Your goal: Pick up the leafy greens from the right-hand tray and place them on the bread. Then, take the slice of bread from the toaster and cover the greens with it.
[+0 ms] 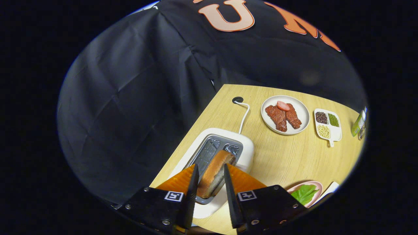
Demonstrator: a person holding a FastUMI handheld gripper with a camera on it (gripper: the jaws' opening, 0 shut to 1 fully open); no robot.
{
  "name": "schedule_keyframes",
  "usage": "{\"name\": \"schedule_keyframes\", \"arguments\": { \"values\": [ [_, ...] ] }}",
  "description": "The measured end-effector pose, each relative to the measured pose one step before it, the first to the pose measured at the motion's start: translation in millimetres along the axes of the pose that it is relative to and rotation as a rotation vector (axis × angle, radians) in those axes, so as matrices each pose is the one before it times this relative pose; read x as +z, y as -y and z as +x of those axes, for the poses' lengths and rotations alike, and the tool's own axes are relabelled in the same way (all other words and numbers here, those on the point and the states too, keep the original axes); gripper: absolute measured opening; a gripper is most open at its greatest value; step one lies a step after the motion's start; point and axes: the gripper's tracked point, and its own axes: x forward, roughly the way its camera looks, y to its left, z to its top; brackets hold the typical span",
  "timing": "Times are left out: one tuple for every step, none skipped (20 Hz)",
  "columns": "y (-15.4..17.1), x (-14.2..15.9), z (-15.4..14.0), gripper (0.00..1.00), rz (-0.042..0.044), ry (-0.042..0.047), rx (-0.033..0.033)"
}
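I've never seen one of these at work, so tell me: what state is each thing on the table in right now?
tool: open, fingers either side of the bread, not clearly pressing
bread: standing in the toaster slot
toaster: other slot empty
greens: lying on the pink plate
meat plate: full

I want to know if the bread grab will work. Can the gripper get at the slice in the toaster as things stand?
Probably yes. The gripper is open, its fingers on either side of the bread slice standing out of the toaster, with nothing between them and it.
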Motion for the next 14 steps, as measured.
{"name": "schedule_keyframes", "arguments": {
  "values": [
    [-0.61, -0.71, -0.3, 0.38, 0.0075, -0.00352, 0.00436],
    [-1.43, -0.93, -1.72, 0.3, 0.00796, 0.00091, 0.0081],
    [-0.83, 0.24, -0.25, 0.26, -0.00465, 0.00023, 0.01433],
    [3.31, 0.11, -0.77, 0.18, 0.00264, 0.0061, -0.0017],
    [1.32, 0.61, -1.28, 0.15, 0.00772, 0.00582, 0.00601],
    [-0.04, -0.35, -3.56, 0.11, 0.01408, 0.0058, 0.00774],
    [1.75, 2.38, -1.46, 0.1, 0.01329, 0.00939, 0.004],
    [-0.9, 2.29, -3.6, 0.08, 0.01238, 0.01165, 0.00689],
    [0.38, 3.31, -3.15, 0.08, 0.00257, 0.01141, 0.00645],
    [-0.26, 2.75, -4.61, 0.07, 0.00263, 0.01394, 0.00851],
    [-0.8, 3.09, -5.07, 0.07, 0.00063, 0.01531, 0.01125],
    [-1.98, 2.63, -6.01, 0.07, 0.00055, 0.01664, 0.00951],
    [-0.34, 1.98, -4.55, 0.07, -0.00905, 0.00795, 0.00766],
    [-0.23, 0.53, -5.94, 0.07, -0.00064, 0.01311, 0.00437]
  ]
}}
